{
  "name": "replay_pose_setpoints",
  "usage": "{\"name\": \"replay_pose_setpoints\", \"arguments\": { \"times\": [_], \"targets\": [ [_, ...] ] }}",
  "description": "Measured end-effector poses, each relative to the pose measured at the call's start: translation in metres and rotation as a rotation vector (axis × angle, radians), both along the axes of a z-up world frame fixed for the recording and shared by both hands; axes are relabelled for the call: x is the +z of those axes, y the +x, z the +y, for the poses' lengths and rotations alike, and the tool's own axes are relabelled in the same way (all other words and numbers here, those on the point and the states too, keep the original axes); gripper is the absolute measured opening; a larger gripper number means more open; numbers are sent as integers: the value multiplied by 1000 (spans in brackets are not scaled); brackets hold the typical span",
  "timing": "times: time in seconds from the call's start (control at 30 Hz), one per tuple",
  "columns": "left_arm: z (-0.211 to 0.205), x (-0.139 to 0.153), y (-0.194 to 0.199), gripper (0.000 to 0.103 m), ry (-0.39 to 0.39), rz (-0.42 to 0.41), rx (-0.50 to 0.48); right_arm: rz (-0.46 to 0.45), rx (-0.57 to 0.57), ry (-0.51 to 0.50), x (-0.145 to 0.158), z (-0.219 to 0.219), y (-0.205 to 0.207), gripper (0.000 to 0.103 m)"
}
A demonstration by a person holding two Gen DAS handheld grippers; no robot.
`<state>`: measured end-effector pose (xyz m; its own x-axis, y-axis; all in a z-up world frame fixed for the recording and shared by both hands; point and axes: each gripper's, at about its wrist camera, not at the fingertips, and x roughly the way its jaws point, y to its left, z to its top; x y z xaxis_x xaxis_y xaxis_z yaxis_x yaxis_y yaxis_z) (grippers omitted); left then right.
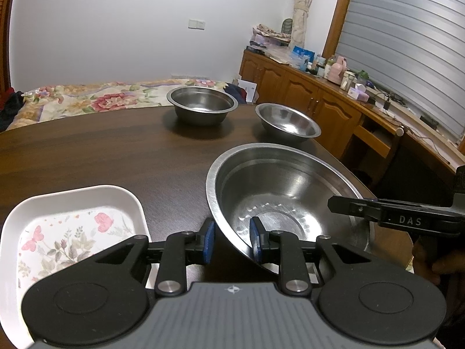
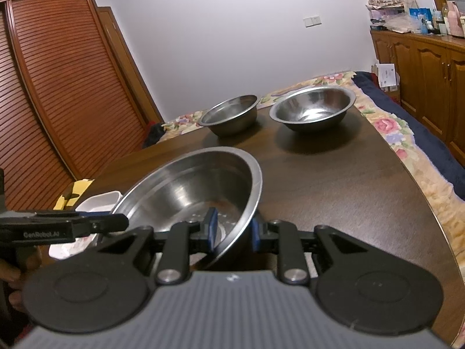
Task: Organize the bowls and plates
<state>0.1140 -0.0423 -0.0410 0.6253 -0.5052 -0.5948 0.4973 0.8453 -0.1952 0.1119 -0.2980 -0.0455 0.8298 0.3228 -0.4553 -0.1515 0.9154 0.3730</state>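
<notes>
A large steel bowl [image 1: 287, 192] hangs tilted over the dark wooden table [image 1: 87, 151]. My left gripper [image 1: 232, 241] is shut on its near rim, one blue pad inside the bowl and one outside. My right gripper [image 2: 234, 229] is shut on the opposite rim of the same bowl [image 2: 189, 186], and shows in the left wrist view as a black bar [image 1: 331, 203]. A white rectangular dish with a flower print [image 1: 72, 226] lies left of the bowl. Two smaller steel bowls [image 1: 202, 103] [image 1: 287, 120] stand at the table's far edge.
A bed with a floral cover [image 1: 87, 99] lies beyond the table. Wooden cabinets [image 1: 319, 101] with bottles and boxes on top run along the right wall. A louvred wardrobe [image 2: 58, 87] stands at the left. A hand [image 1: 430, 261] holds the right gripper.
</notes>
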Motion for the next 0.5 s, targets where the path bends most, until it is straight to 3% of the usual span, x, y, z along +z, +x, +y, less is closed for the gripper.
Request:
{"name": "replay_pose_setpoints", "arguments": {
  "times": [0.2, 0.37, 0.5],
  "targets": [
    [3, 0, -1, 29, 1, -9, 8, -5, -5, -11, 3, -1, 0, 27],
    [4, 2, 1, 30, 4, -19, 17, -32, -15, -25, 13, -7, 0, 33],
    [6, 8, 3, 37, 7, -37, 20, -64, -21, -47, 27, -16, 4, 34]
  ]
}}
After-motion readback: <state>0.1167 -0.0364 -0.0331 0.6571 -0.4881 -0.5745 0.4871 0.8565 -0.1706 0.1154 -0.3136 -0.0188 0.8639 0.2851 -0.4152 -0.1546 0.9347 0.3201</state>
